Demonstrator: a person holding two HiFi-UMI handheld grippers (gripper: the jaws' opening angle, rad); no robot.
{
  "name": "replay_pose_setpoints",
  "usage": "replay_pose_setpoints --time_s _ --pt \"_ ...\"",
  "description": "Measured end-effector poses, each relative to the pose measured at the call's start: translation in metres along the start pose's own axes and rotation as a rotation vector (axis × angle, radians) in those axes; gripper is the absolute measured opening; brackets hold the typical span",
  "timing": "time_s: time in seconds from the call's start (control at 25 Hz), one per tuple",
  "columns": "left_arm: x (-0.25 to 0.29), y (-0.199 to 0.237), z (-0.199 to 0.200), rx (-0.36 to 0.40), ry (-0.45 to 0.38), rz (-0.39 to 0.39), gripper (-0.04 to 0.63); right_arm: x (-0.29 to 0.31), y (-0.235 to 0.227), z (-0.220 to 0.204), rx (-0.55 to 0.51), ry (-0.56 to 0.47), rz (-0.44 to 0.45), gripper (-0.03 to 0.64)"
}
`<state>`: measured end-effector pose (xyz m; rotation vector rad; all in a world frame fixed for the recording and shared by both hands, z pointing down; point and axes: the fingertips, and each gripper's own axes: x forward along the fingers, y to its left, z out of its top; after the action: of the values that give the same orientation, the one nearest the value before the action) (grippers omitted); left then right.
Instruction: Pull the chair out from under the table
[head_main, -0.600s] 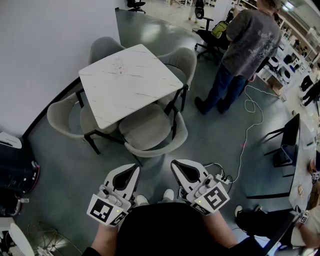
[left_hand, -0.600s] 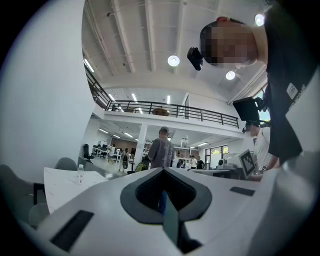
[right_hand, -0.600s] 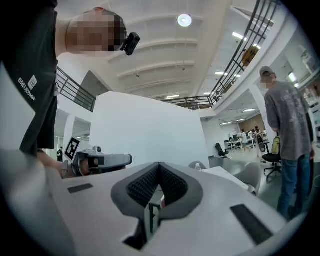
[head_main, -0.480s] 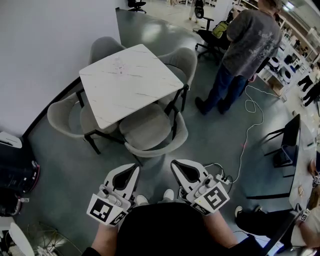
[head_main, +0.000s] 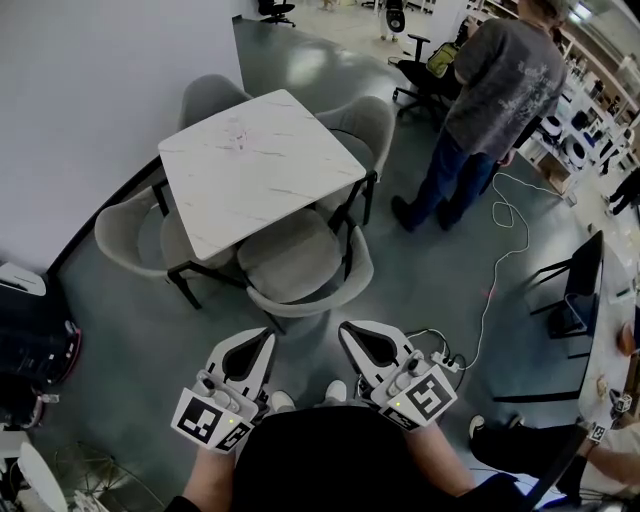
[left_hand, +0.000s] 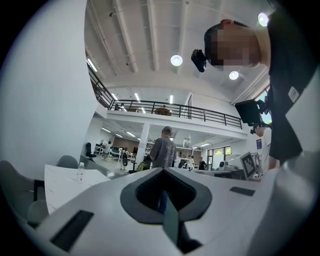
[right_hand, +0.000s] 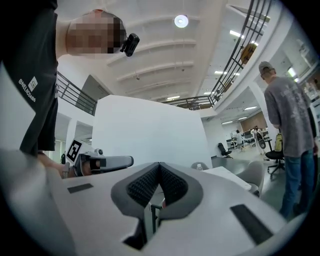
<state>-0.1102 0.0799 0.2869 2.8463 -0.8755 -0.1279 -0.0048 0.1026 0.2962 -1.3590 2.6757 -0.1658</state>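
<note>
While the right gripper (head_main: 356, 330) hovers closed, the chair (head_main: 298, 262) stands beyond

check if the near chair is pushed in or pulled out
Pushed in: the chair seat runs under the table edge, with its backrest close to that edge.

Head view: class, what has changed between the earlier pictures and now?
Nothing has visibly moved, and nothing was grasped or released. The left tool and right tool stay shut and empty, short of the chair, which stays tucked under the table.
</note>
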Motion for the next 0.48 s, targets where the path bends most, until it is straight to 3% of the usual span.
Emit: replay_pose_setpoints --time_s 0.48 --pt "0.027 -0.030 -0.008 0.056 0.035 0.083 0.005 -0.030 -0.038 0.000 0.039 -0.022 0.049 0.012"
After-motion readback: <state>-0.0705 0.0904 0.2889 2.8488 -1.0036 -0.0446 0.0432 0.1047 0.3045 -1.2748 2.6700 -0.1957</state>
